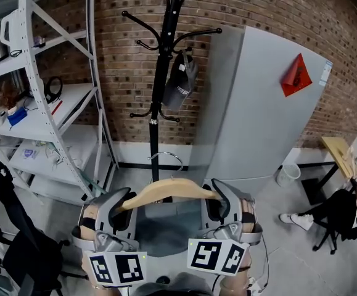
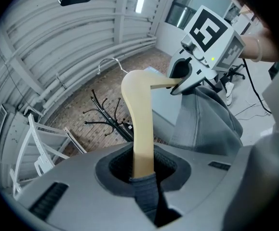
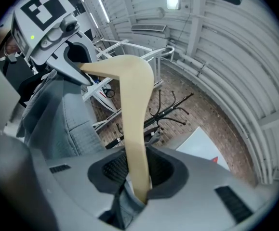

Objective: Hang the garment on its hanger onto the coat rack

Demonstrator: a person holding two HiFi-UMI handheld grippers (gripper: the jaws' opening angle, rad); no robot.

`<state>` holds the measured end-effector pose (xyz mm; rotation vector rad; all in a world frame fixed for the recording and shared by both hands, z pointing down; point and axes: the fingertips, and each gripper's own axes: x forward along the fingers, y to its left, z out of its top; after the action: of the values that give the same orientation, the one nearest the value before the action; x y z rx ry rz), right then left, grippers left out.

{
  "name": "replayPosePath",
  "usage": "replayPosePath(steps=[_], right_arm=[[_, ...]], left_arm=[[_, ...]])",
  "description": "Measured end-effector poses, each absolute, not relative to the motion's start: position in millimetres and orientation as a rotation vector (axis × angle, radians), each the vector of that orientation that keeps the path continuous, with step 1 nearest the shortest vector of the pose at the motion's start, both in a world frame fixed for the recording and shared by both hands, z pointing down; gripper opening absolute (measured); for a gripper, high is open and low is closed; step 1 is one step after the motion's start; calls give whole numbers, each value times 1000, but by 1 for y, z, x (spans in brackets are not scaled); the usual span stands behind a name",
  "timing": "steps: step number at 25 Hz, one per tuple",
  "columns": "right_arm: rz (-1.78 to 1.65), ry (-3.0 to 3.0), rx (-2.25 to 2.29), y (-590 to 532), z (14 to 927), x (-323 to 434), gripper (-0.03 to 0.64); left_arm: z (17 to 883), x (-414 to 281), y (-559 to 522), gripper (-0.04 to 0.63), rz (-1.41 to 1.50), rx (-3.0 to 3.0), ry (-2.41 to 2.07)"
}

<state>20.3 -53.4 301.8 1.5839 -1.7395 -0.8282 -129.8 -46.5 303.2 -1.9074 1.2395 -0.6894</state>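
We find the left tool (image 2: 143, 174) clenched on the left arm of the wooden hanger (image 1: 169, 191), with a fold of the grey garment (image 1: 166, 230) pinched in beside the wood. The right tool (image 3: 137, 184) is likewise clamped on the hanger's right arm, with cloth caught at its jaws too. The hanger lies level between the two tools, its wire hook (image 1: 166, 153) upright and the garment draped below. It is held in the air before the black coat rack (image 1: 158, 85), apart from it and not yet hung. A dark cap (image 1: 179, 82) hangs on one rack arm. Metal shelving (image 1: 49, 103) stands left of the rack and a grey cabinet (image 1: 258, 110) right of it, against the brick wall (image 1: 129, 60).
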Motion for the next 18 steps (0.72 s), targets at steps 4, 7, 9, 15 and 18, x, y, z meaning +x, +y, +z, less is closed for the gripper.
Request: replayPosePath(steps=[4,7,9,15,18], right_arm=[[-823,-1744,1587,-75,302,19,87],[-823,-1752,1591,-93,302,17,89],[-828,-1755,1589,-105,302,17,90],[-831,-1768,1584,-151,299,26,91],[-838,-1775,1595,-179,295,33,90]], left_arm=[[303,-132,-67,63,-673,-1907,1249],[304,-133,-83,63,-678,-1903,1262],[304,-133,-94,63,-679,-1904,1267],[300,-123,-140,63,-685,-1893,1254],[294,-116,-168,63,-674,-1884,1246]])
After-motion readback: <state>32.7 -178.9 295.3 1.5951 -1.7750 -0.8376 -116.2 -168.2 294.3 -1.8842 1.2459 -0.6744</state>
